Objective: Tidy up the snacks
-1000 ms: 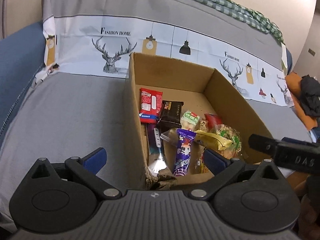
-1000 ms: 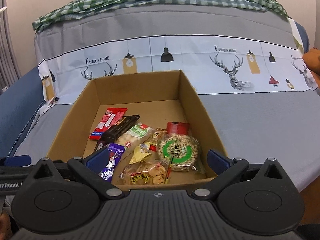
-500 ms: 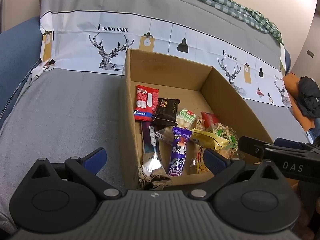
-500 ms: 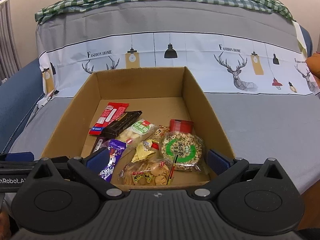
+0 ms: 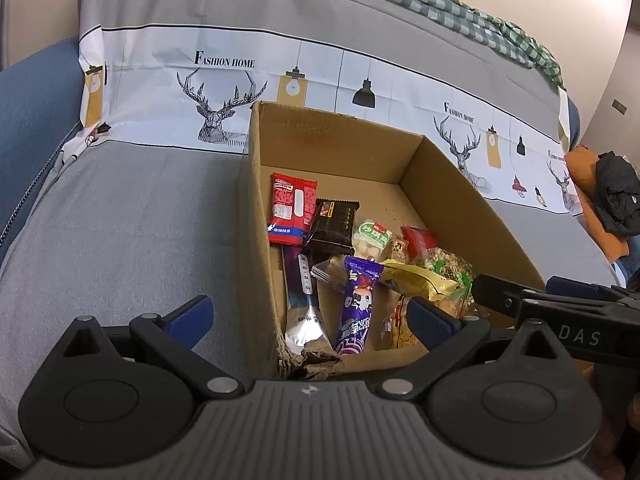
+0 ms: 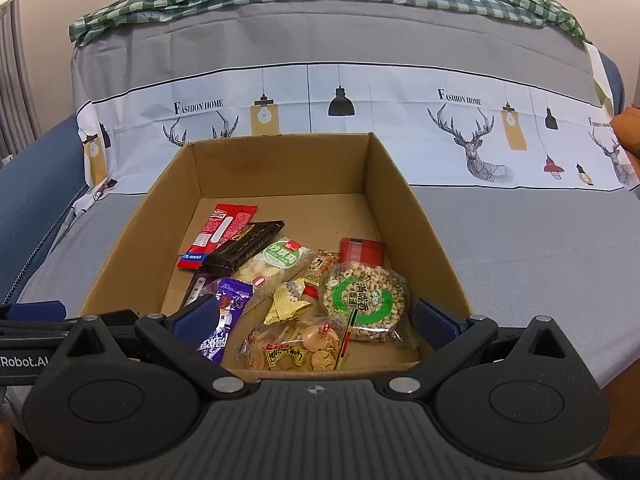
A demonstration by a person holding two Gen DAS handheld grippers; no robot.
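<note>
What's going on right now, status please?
Both grippers, left and right, open, empty. Snacks in cardboard box. Nothing in the way.

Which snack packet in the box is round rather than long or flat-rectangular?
The clear puffed-grain packet with the green ring label, at the box's near right corner; the others are bars, sticks or pouches.

Snacks (image 6: 304, 292) in box (image 6: 416, 216) on sofa (image 6: 520, 232).

Black grippers w/ blue pads

Left gripper (image 5: 308, 316) & right gripper (image 6: 314, 318): round black hubs, silver screws, ribbed grey housing; white "DAS" lettering on right.
</note>
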